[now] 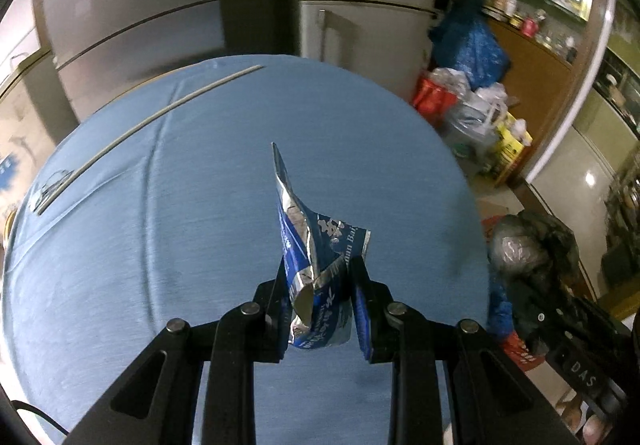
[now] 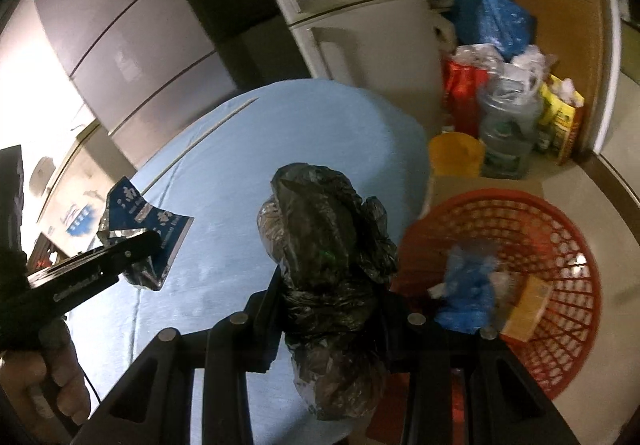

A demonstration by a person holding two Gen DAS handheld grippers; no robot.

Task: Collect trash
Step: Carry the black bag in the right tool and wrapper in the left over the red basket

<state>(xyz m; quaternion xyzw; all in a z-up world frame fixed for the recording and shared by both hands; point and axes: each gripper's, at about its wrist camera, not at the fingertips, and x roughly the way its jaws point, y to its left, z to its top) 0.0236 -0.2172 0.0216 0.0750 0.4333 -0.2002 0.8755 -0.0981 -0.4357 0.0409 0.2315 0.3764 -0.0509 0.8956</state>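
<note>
My left gripper (image 1: 320,265) is shut on a torn blue and silver foil wrapper (image 1: 316,245) and holds it above the blue table (image 1: 160,245). The wrapper also shows in the right wrist view (image 2: 148,221), held by the left gripper (image 2: 154,241) at the left. My right gripper (image 2: 332,285) is shut on a crumpled black plastic bag (image 2: 328,245), above the table's right edge (image 2: 412,149). A red mesh basket (image 2: 560,245) stands on the floor to the right, with blue plastic (image 2: 468,285) and a yellow packet (image 2: 528,305) inside.
A thin grey rod (image 1: 152,121) lies across the table's far left. Refrigerators (image 1: 360,5) stand behind the table. Bags of clutter (image 2: 500,93), a water jug (image 2: 504,133) and a yellow bucket (image 2: 456,153) crowd the floor at the right.
</note>
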